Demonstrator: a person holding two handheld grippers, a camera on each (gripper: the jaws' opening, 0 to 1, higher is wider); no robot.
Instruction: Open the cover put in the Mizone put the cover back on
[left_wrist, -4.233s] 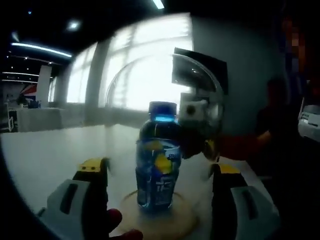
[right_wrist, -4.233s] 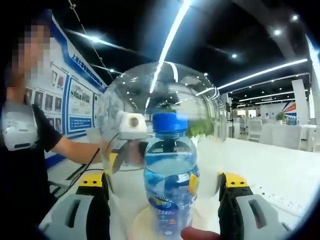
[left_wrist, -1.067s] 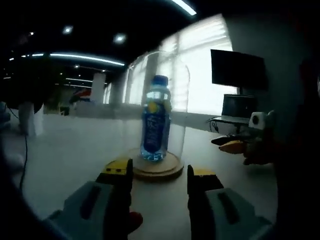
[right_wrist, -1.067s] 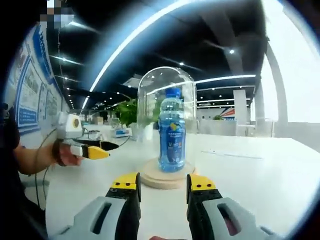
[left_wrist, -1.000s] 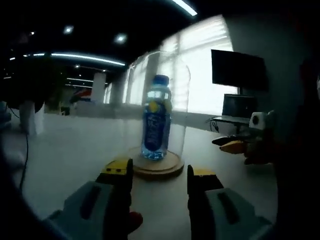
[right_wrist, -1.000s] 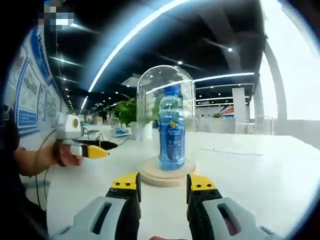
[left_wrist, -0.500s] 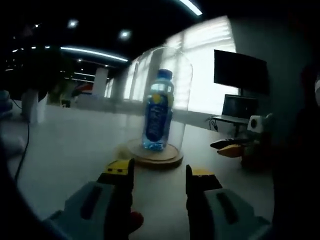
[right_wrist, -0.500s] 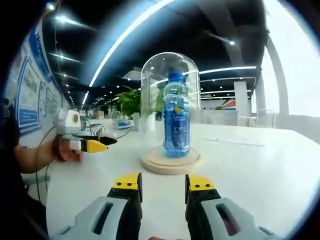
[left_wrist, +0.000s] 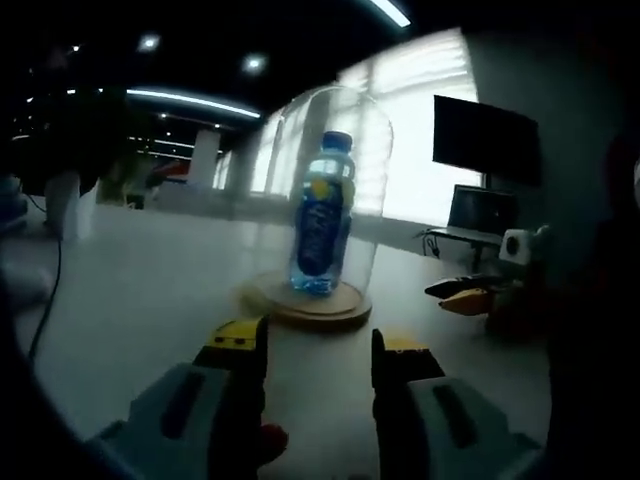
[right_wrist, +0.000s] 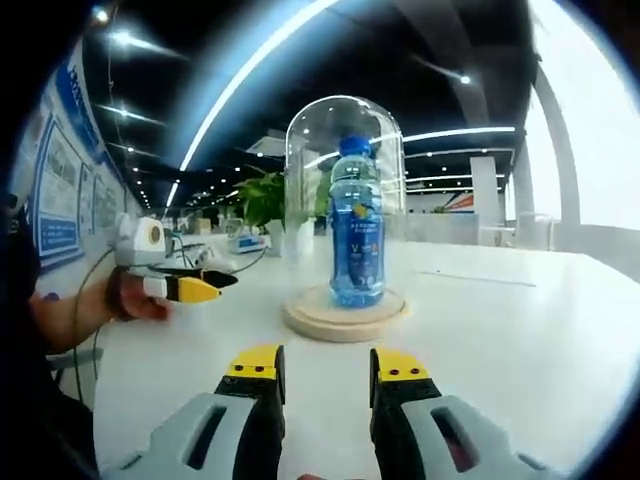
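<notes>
A: What's your biggest surface, and how much room do you have on it?

B: The table (right_wrist: 560, 330) spreads across the lower half of both views. In your right gripper view it runs bare from the base out to the frame's right, and there's bare top between your jaws and the base.

A: What stands on it?

B: The dome (right_wrist: 345, 190) sits mid-frame on a round wooden base (right_wrist: 345, 318), and the bottle (right_wrist: 356, 225) stands upright inside it, blue cap up. In your left gripper view the dome (left_wrist: 325, 195), base (left_wrist: 315, 308) and bottle (left_wrist: 322, 215) sit just above centre.

A: Anything else nearby?

B: A monitor (left_wrist: 485, 140) hangs at upper right.

A: And your grippers?

B: Your right gripper (right_wrist: 322, 362) and left gripper (left_wrist: 312, 340) hold nothing, each with a narrow gap between its jaws, both short of the base. Your left gripper (right_wrist: 185, 287) also shows at left of the right view, well apart from the dome.
</notes>
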